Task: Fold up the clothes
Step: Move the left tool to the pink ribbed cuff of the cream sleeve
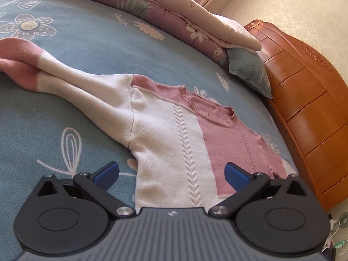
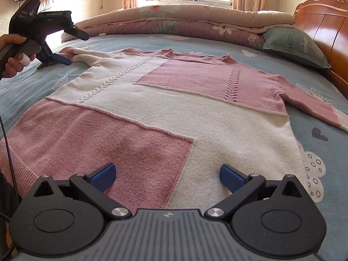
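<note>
A pink and cream knit sweater (image 2: 165, 108) lies flat, front up, on the blue flowered bed. My right gripper (image 2: 167, 176) is open and empty, just above the sweater's lower hem. My left gripper (image 1: 171, 174) is open and empty, at the sweater's left side below the armpit. In the left wrist view the sweater (image 1: 174, 130) shows its left sleeve (image 1: 65, 82) stretched out and doubled, with pink cuffs at far left. In the right wrist view the left gripper (image 2: 63, 50) hovers by that sleeve, held in a hand. The right sleeve (image 2: 315, 106) lies out to the right.
A rolled floral quilt (image 2: 184, 21) lies along the bed's far side. A blue-green pillow (image 2: 293, 45) rests against the wooden headboard (image 2: 326, 21) at right. The blue sheet (image 2: 326, 163) surrounds the sweater. A window is behind the quilt.
</note>
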`<state>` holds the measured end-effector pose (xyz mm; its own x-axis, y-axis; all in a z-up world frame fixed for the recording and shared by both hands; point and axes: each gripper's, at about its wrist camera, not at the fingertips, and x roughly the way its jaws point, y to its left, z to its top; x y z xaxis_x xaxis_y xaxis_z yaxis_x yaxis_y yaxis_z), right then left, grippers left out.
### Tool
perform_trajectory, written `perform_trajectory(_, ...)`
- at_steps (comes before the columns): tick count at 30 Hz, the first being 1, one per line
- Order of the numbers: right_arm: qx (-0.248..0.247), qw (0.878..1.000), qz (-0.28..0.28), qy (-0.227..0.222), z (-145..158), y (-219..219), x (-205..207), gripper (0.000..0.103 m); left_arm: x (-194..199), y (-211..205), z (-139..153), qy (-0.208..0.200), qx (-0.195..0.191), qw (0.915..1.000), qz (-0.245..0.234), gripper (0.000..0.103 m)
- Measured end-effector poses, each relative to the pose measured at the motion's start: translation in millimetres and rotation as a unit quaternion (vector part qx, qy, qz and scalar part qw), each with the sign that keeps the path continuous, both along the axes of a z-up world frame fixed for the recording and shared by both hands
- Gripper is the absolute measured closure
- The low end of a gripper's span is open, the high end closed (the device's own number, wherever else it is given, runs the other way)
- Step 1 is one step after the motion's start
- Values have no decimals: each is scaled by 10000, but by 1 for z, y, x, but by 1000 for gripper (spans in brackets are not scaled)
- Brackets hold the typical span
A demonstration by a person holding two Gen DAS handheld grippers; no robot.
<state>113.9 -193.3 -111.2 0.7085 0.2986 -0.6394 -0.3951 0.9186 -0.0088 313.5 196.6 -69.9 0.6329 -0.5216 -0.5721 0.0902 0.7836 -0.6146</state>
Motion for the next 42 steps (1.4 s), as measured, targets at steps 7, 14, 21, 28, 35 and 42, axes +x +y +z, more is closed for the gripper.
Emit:
perform_trajectory(7, -12, 10000, 3, -23, -1, 0, 0, 0, 34, -45, -39, 654, -36, 9978, -136, 1)
perform_trajectory(14, 7, 10000, 50, 9, 2, -3, 0, 0, 33, -43, -15, 743, 182, 9968, -224, 1)
perform_trajectory(21, -107, 9973, 9, -731, 19, -6, -12, 0, 100, -54, -29, 989, 544, 9936, 46, 1)
perform_trajectory(28, 207, 9984, -284, -434, 16, -23, -1, 0, 146, -46, -29, 823, 265, 9952, 457, 1)
perform_trajectory(35, 352, 9985, -386, -147, 10, -31, 5, 0, 203, -48, -40, 615, 652, 9931, 754, 1)
perform_trajectory(42, 445, 9981, -429, -6, 8, -35, 6, 0, 218, -49, -35, 759, 712, 9902, 935, 1)
